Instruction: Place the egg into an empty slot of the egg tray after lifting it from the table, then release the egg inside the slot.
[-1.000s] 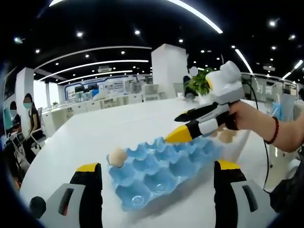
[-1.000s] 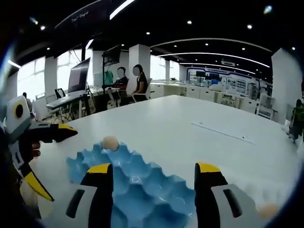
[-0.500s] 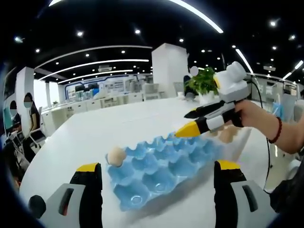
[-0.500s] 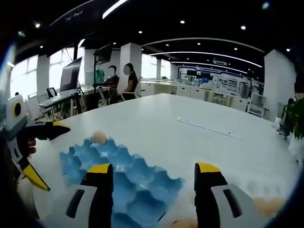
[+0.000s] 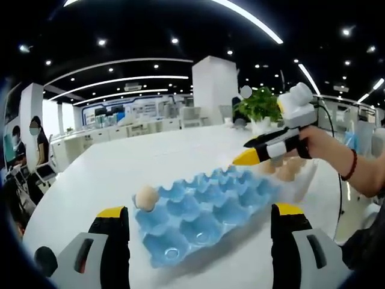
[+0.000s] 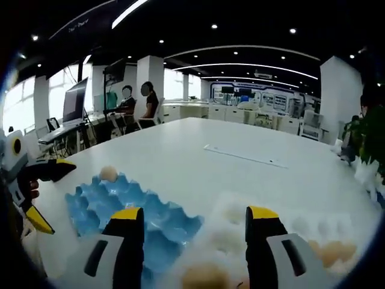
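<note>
Right tongs (image 5: 255, 150) moved past egg tray (image 5: 204, 208).

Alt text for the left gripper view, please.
A blue egg tray lies on a white table with one egg in a corner slot. Beyond it, a person's hand holds the right gripper near more eggs; the open left gripper frames the tray.

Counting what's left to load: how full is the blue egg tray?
Nearly empty. The blue egg tray holds one egg in a corner slot; every other slot in sight is bare.
</note>
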Motion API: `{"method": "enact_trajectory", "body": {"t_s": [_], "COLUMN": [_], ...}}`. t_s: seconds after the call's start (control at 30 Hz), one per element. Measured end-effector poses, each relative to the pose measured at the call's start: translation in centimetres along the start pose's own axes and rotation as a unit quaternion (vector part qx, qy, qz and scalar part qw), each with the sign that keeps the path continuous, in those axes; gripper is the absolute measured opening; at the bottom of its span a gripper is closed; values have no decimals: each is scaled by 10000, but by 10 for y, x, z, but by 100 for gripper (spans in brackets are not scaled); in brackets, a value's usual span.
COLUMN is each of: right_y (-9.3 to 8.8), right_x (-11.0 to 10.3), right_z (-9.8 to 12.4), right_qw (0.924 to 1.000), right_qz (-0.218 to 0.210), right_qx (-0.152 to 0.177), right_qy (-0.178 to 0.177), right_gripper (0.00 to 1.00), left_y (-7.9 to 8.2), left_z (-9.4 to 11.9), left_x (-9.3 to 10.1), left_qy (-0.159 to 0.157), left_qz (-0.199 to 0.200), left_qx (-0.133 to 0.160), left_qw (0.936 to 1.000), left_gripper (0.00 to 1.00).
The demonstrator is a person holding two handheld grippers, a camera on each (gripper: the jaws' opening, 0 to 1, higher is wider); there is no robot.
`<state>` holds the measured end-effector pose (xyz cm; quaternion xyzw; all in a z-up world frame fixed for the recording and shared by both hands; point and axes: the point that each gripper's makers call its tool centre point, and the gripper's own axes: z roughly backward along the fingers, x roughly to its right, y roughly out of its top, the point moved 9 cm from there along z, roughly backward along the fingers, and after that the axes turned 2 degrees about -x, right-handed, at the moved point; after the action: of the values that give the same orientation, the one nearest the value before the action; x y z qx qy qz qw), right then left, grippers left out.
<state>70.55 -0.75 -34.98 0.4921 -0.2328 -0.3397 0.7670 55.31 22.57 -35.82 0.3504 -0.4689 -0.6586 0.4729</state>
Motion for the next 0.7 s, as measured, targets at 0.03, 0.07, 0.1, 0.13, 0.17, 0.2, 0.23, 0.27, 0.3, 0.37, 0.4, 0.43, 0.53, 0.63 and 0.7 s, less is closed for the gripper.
{"method": "enact_trajectory", "body": {"t_s": [0.03,0.07,0.1,0.13,0.17,0.2,0.23,0.27,0.3,0.37,0.4,0.43,0.53,0.63,0.7], "right_y": [-1,-2,-5,-6,-7,-8,-8,-8,-9,-10,-11,-12,-14,-16,-17], "right_x": [2,4,6,8,10,12,13,14,15,18,19,20,23,26,28], "right_z": [1,2,5,6,7,8,9,10,10,12,13,13,16,18,17], "right_qw": [10000,10000,9999,9999,9998,9997,9997,9996,9995,9994,9993,9992,9990,9988,9986], "right_qz": [-23,-69,-99,-117,-147,-164,-203,-227,-256,-307,-320,-322,-347,-376,-401], "right_qx": [-6,-19,-37,-43,-62,-75,-63,-60,-60,-50,-67,-82,-90,-85,-105], "right_qy": [-17,-52,-86,-107,-133,-143,-154,-153,-148,-170,-203,-221,-275,-309,-313], "right_gripper": [71,71,71,70,70,70,70,70,69,69,69,69,68,68,67], "left_y": [0,0,0,0,0,0,0,0,1,2,2,2,2,3,3], "left_z": [-1,-1,-2,-2,-3,-4,-4,-4,-5,-5,-6,-6,-6,-7,-6], "left_x": [-1,-2,-3,-4,-4,-5,-6,-7,-7,-6,-6,-6,-7,-9,-6], "left_qy": [-6,-11,-13,-16,-17,-18,-17,-15,-18,-39,-49,-59,-52,-71,-91], "left_qz": [2,5,5,2,0,-4,-7,-5,-2,0,-1,-7,-15,41,43], "left_qx": [0,-2,-2,-5,-14,-20,-19,-21,-13,14,22,25,8,66,74], "left_qw": [10000,10000,10000,10000,10000,10000,10000,10000,10000,10000,10000,10000,10000,9999,9999], "left_gripper": [100,100,100,100,100,100,100,100,100,100,100,100,100,100,100]}}
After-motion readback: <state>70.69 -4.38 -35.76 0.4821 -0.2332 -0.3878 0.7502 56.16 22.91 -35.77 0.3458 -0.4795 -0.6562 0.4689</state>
